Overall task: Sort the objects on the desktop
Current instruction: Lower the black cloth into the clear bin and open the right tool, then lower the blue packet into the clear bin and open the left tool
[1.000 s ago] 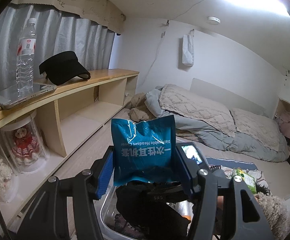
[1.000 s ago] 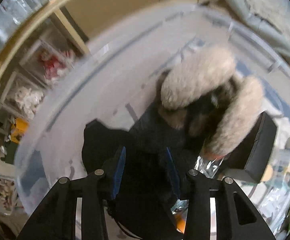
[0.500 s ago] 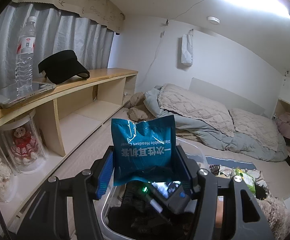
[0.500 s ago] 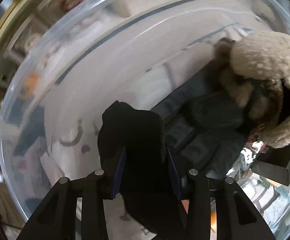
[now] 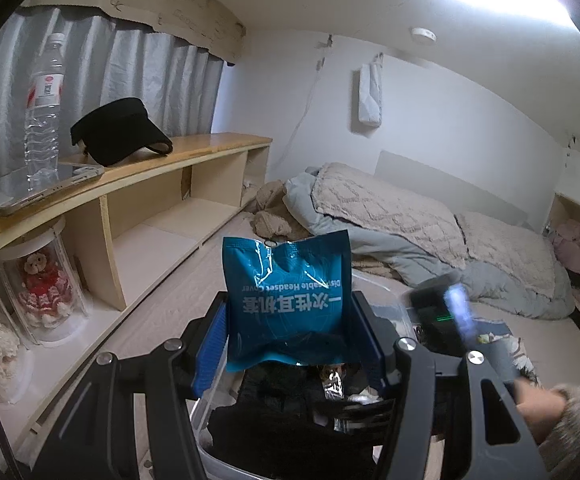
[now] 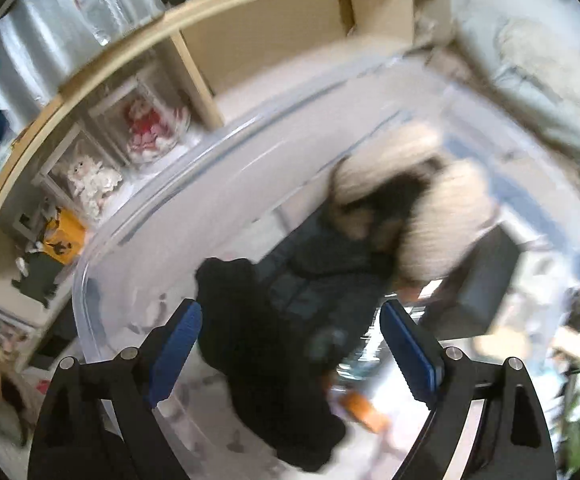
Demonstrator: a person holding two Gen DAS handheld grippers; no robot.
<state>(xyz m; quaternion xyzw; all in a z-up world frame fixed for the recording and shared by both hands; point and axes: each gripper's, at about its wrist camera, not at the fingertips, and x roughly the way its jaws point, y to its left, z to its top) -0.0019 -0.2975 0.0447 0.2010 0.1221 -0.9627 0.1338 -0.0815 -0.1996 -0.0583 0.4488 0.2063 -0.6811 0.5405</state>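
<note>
Blurring right gripper (image 6: 291, 354) opening, bin (image 6: 90, 280) contents smeared

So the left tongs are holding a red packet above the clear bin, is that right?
Not quite: the packet is blue, not red. The left wrist view shows the left tongs gripping it above the clear bin.

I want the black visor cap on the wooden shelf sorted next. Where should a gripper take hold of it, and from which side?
Grip the black visor cap by its flat brim, which juts toward the open right end of the wooden shelf. Probably best to come in level from that side, one pad above the brim and one below. The rounded crown looks too bulky, and the clear plastic water bottle crowds the left.
</note>
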